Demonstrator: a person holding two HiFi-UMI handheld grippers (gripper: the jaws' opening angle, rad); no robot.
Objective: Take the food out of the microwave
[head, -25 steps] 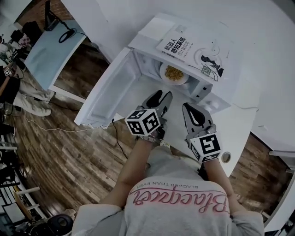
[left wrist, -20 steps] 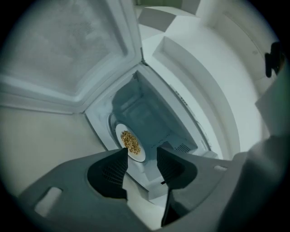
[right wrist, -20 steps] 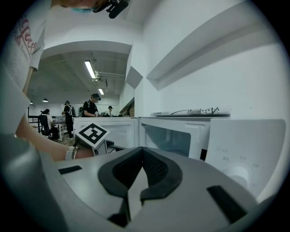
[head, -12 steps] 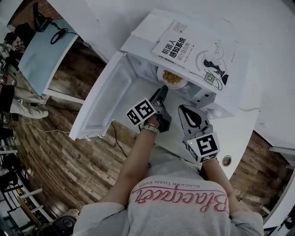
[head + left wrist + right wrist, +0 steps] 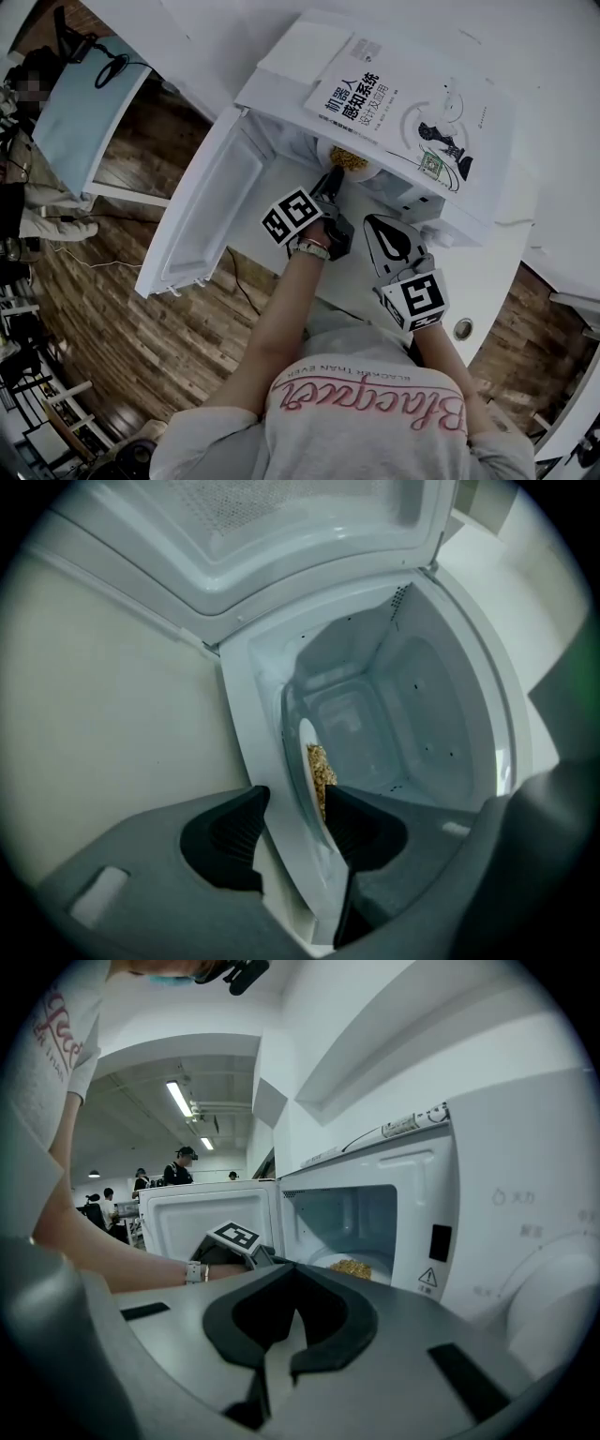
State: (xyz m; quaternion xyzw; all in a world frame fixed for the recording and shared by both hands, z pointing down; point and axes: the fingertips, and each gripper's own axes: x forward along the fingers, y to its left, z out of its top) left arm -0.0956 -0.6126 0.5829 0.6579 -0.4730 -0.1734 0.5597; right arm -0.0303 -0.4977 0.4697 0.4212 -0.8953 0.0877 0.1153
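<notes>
The white microwave [image 5: 281, 84] stands with its door [image 5: 202, 220] swung out to the left. Inside lies a white plate [image 5: 361, 172] of yellowish food [image 5: 352, 1267]. My left gripper [image 5: 332, 180] reaches into the opening, turned on its side. In the left gripper view this gripper [image 5: 298, 799] is open, and the microwave's front sill and the plate's near rim [image 5: 307, 752] show in the gap; contact cannot be told. My right gripper [image 5: 373, 223] hangs back in front of the control panel. It is shut with nothing in it [image 5: 291, 1269].
A large book [image 5: 403, 103] lies on top of the microwave. The open door blocks the left side. A cable [image 5: 239, 281] hangs off the white table, which has a round hole [image 5: 462, 328] at the right. A blue desk [image 5: 80, 103] and people stand at the far left.
My left gripper has moved forward from in front of the microwave into its opening, up to the plate. The right gripper has stayed about where it was, shut.
</notes>
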